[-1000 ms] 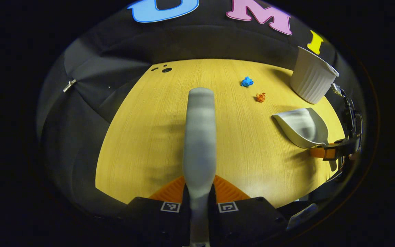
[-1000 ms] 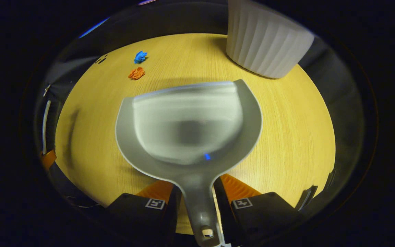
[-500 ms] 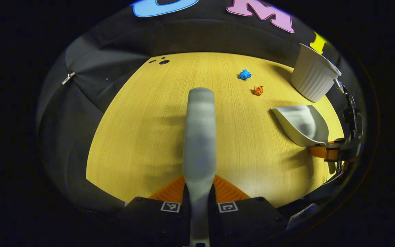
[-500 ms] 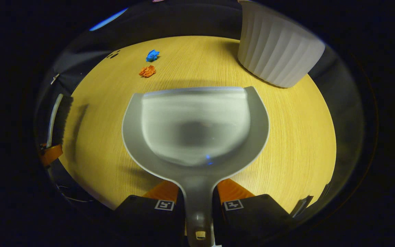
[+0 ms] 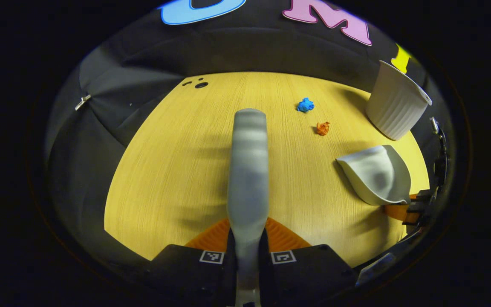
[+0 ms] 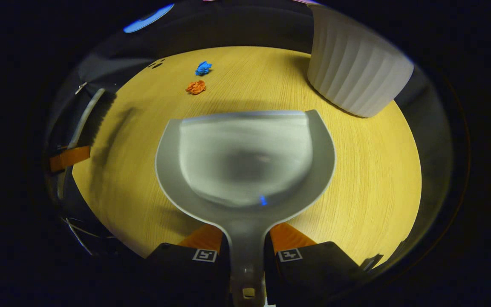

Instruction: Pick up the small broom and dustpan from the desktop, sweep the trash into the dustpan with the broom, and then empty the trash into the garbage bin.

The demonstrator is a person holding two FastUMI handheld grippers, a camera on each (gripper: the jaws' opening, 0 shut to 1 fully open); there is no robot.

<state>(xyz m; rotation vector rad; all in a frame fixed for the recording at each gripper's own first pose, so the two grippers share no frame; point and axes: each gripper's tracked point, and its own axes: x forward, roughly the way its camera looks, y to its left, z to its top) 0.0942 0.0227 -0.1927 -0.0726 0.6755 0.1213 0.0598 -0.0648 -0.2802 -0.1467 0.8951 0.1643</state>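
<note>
In the left gripper view my left gripper (image 5: 247,251) pinches the broom (image 5: 249,170) handle, with the trash (image 5: 322,128) toward the table's (image 5: 177,170) far right corner. In the right gripper view my right gripper (image 6: 246,253) clamps the dustpan (image 6: 245,162); I should lay its lip flat just before the scraps, then sweep gently

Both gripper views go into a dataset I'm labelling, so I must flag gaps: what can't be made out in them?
- Grey broom, left gripper view: its back faces the camera, hiding the bristles.
- White ribbed garbage bin, right gripper view: top cut off by the image edge, inside unseen.
- Blue paper scrap and orange paper scrap: too small to identify.
- Grey plastic dustpan: front lip's contact with the yellow wooden desktop unclear.
</note>
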